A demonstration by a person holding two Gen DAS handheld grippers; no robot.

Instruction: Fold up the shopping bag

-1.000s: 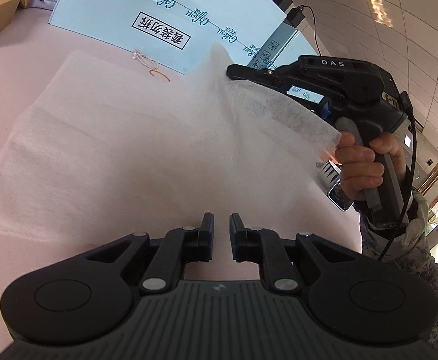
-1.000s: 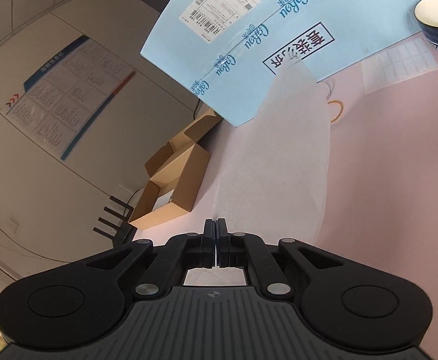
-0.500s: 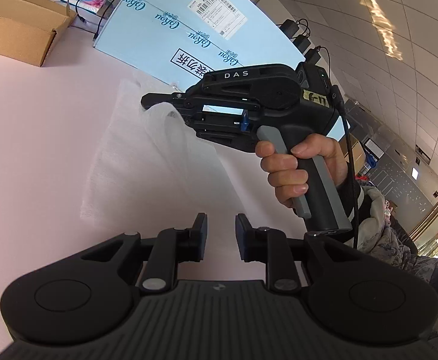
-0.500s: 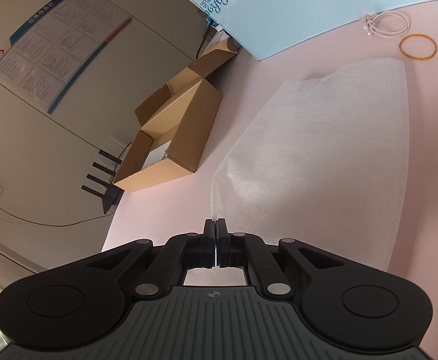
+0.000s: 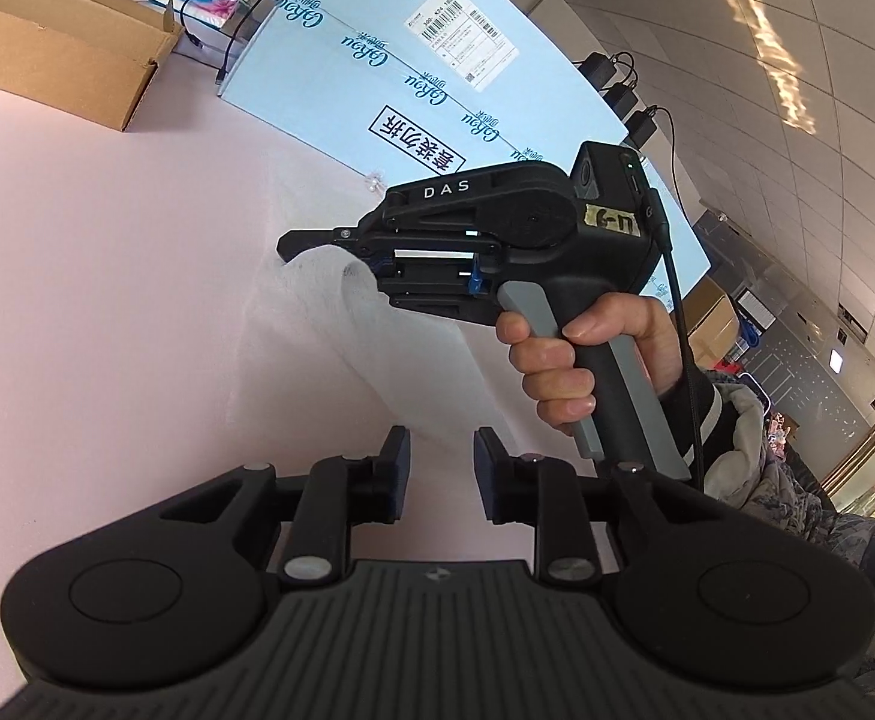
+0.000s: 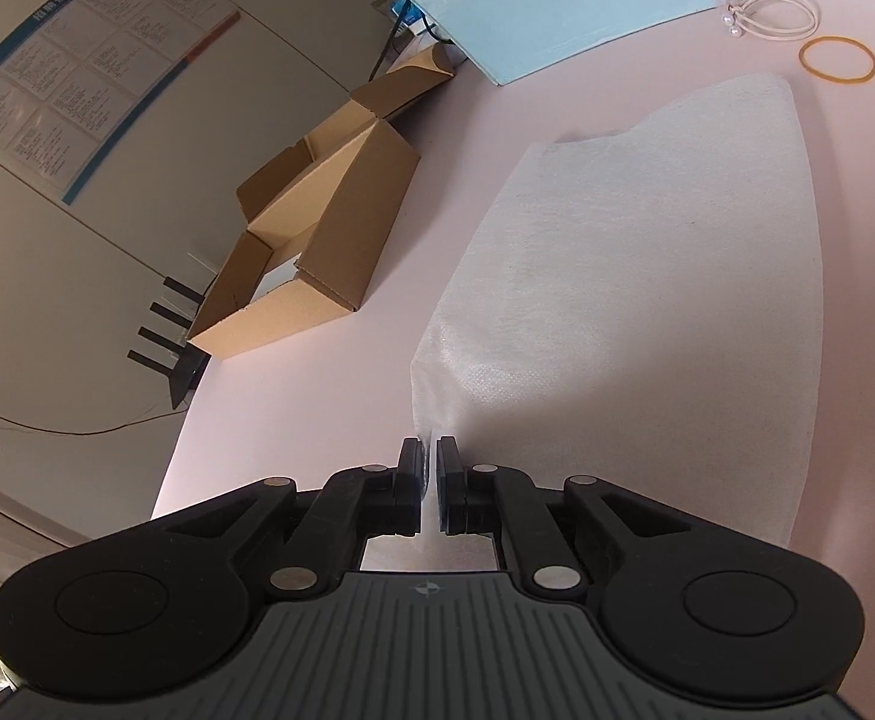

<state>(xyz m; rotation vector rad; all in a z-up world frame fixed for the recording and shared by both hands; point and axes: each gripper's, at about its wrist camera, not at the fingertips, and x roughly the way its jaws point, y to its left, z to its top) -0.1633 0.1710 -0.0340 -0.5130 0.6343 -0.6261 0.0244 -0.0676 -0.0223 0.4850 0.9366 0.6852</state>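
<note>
Pink tabletop (image 6: 329,396): limp, featherlight shopping bag (image 6: 647,300); right gripper (image 6: 429,468) jaws opening around its corner, left gripper (image 5: 437,468) jaws opening, empty; regrip edges.

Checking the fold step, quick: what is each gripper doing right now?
Left gripper: opening, nothing between the jaws.
Right gripper: opening, bag edge between the jaws.

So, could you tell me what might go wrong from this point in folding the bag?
The right gripper is opening with the white bag's corner between its jaws; the folded-over layer looks puffed in the left wrist view, so it may spring back. The left gripper is opening with nothing between its jaws, so nothing pins the fold. The rubber band near the bag's far corner could get caught under a later fold.
</note>
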